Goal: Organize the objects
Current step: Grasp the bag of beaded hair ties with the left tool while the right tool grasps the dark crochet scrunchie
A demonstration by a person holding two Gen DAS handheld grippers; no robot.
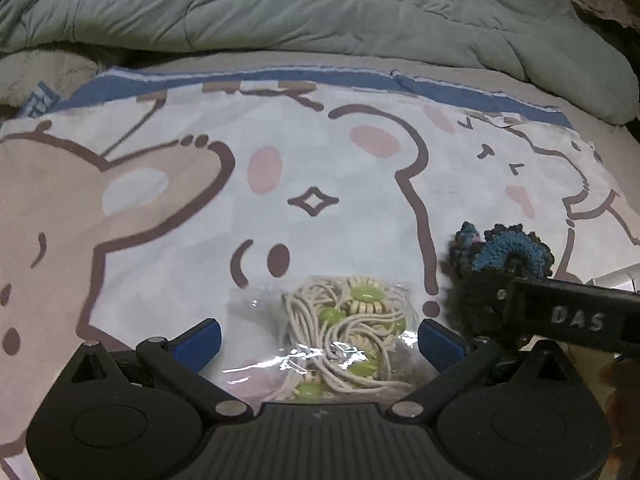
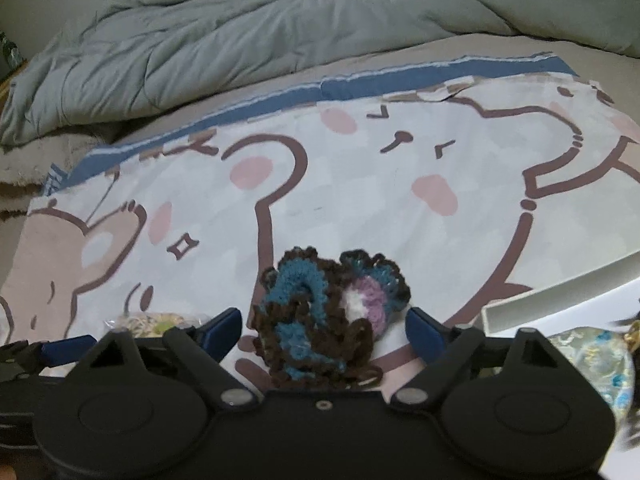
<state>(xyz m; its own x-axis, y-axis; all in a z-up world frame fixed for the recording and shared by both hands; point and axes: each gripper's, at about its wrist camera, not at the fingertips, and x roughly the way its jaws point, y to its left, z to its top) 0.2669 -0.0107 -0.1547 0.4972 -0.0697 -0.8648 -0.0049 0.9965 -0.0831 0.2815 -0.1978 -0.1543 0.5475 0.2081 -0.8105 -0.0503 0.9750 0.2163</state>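
While both items lie loose on the bed's cartoon blanket, sorting looks barely begun. The left hand-held gripper gapes around a bagged bead cord; the right hand-held gripper gapes around a crochet piece, gripping nothing. A white tray waits nearby.

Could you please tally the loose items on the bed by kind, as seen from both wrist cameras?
Bagged bead-and-cord bundle: 1
Crochet piece: 1
Brocade pouch: 1
White tray: 1
Total: 4
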